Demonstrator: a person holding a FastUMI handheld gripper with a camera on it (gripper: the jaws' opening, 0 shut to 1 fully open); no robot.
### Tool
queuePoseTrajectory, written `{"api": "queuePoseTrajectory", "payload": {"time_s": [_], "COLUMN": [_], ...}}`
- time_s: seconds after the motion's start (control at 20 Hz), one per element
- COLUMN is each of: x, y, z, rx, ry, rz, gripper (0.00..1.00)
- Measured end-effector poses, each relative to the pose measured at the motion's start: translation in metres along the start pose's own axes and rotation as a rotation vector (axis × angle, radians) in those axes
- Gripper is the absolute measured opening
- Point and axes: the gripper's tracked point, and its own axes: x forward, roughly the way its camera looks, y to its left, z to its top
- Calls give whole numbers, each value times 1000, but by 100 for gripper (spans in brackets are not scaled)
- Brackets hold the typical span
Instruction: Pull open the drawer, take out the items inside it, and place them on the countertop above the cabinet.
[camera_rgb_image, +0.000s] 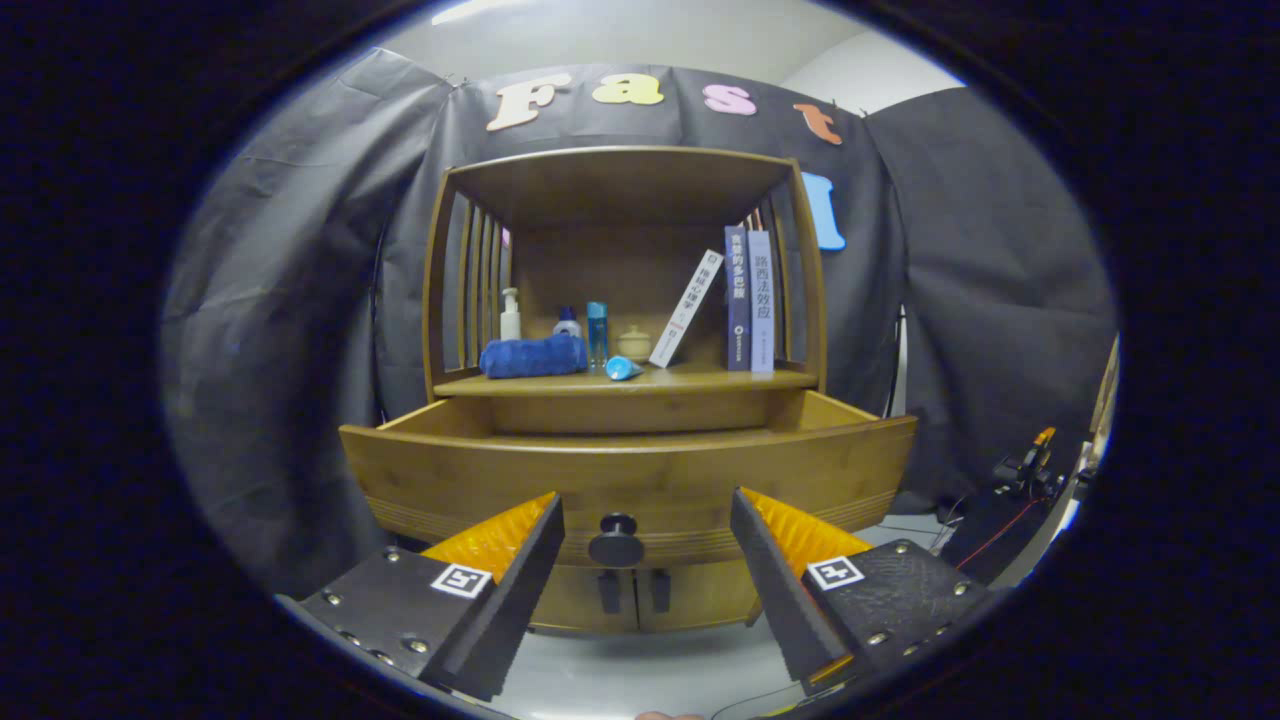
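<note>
gripper (645, 545) fingers spread wide, empty, drawer (628, 478) pulled out at 12 o'clock, its knob (616, 541) between the fingers, untouched, towel (532, 356), bottles, books (749, 300) on countertop (700, 381) above

Dim booth, faint ceiling light overhead, edges bowed by fisheye, focus sharp.
</note>
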Motion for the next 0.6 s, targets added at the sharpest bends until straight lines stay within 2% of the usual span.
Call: {"api": "queuePoseTrajectory", "payload": {"time_s": [0.3,0.6], "x": [29,69], "y": [17,9], "z": [-29,-57], "rx": [16,23], "ry": [53,117], "rz": [37,-14], "gripper": [99,99]}}
